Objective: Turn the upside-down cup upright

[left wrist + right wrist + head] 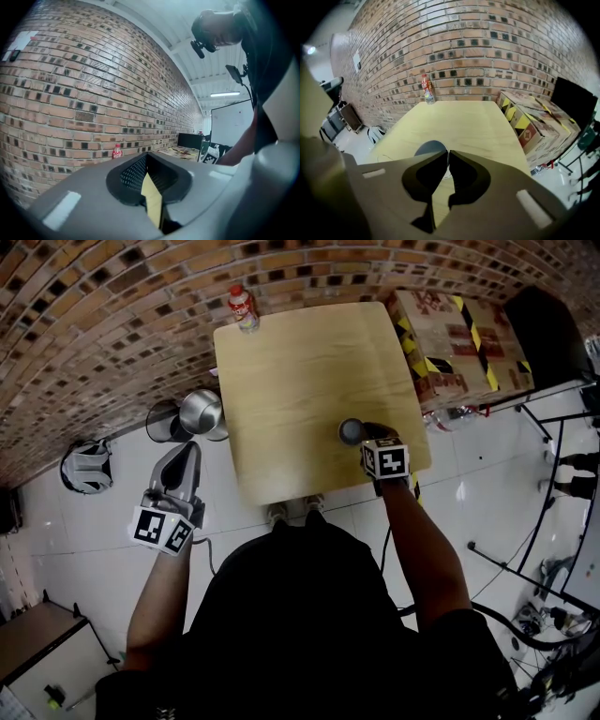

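Watching remotely, I see the person in a black short-sleeved top (309, 615), plus what look like white shoes (298, 512), though they're tiny in the head view, so don't quote me. The left gripper (193, 450) has a smooth silver-grey shell and a marker cube (161, 529) with black-and-white squares. The right gripper (361, 433) has a matching cube (385, 461). In the gripper views both shells are matte grey with dark pads (132, 174), dotted on the left one, and pale rectangular inlays (533, 202).
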A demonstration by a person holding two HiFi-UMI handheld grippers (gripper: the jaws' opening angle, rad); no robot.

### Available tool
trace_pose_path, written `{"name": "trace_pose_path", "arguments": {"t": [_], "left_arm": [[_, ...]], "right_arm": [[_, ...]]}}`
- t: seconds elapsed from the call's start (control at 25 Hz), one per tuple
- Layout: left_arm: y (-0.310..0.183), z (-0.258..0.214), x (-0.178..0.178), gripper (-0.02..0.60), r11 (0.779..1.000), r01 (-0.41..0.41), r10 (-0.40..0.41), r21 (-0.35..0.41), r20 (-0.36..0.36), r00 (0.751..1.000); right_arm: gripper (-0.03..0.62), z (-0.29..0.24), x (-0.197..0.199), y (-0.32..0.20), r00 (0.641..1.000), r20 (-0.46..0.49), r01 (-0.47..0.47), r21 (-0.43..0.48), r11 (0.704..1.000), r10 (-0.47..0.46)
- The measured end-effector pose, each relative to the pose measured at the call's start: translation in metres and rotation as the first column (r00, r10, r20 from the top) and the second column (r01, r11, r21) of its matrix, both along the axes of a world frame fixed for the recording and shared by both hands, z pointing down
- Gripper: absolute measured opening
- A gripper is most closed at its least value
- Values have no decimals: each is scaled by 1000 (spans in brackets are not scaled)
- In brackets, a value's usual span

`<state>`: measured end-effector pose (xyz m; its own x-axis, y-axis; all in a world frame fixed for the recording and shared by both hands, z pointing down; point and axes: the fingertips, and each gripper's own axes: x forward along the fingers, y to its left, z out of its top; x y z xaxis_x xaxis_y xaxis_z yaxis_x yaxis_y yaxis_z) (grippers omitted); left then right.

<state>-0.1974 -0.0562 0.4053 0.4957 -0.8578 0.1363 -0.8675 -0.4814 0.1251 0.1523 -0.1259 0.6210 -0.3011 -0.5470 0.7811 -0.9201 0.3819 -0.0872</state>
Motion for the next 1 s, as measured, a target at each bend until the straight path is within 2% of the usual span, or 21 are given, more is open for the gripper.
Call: {"name": "trace_pose_path", "arguments": {"t": [0.16,0.44,0.52,0.68,0.84,1.0], "left_arm": [[0,1,5,0,1000,-12,12,3,-3,1000],[5,-2,-3,0,1000,4,-4,8,2,1000],[6,-3,-7,0,1000,11,-11,9,4,1000],[8,-2,-15,0,1000,20,-20,6,6,1000],[9,2,-19,0,1000,28,-28,1,-4,1000],[7,2,-17,0,1000,15,-15,2,-6,1000]], "right_arm": [[18,-4,7,2,993,-116,23,28,999,-19],[18,1,-11,11,985,-164,61,6,998,-60],[18,0,-13,10,983,-176,48,16,999,-45],[18,-6,-1,3,973,-231,5,53,999,8],[18,-6,10,3,952,-307,17,45,999,-2],[18,-3,5,7,945,-328,33,38,999,-19]]}}
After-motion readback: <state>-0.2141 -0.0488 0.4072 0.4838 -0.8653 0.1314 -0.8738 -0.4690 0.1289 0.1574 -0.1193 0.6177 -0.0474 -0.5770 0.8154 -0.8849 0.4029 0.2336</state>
